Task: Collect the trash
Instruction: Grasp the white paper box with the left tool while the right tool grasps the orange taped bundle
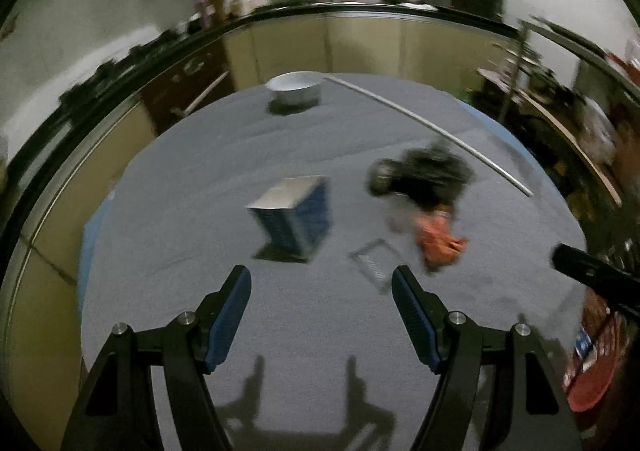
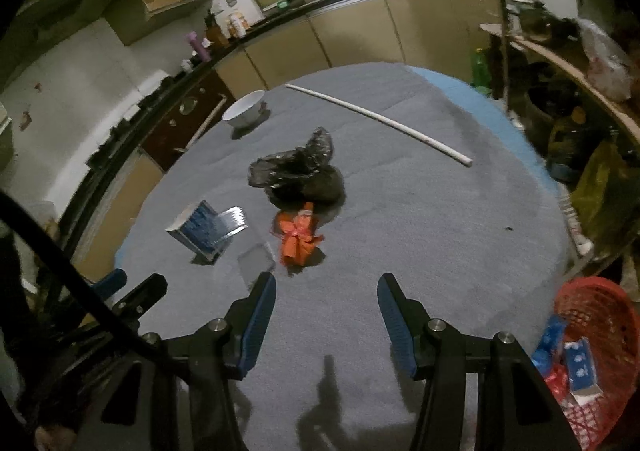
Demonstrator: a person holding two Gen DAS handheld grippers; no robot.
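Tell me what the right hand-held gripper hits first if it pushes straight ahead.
Probably just the grey cloth: the right hand-held gripper is open and empty, angled down at bare cloth. The orange wrapper sits slightly left of that line, so it would likely be missed, though depth is hard to judge.

Left hand-held gripper (image 1: 321, 283): pitched steeply downward, both black arms in frame from the bottom edge, blue-padded fingers (image 1: 228, 319) spread apart with nothing between them. Pads face each other squarely; no contact with anything. The left wrist view is smeared (motion blur across the whole frame).

Right hand-held gripper (image 2: 327, 291): also angled down, jaws parted, gap somewhat narrower than the left's, nothing clamped. Its blue pads (image 2: 394, 325) are clear of any surface. The right wrist view is sharp.

In the right wrist view the left hand-held gripper shows at lower left, just beside the right one, one blue fingertip visible.
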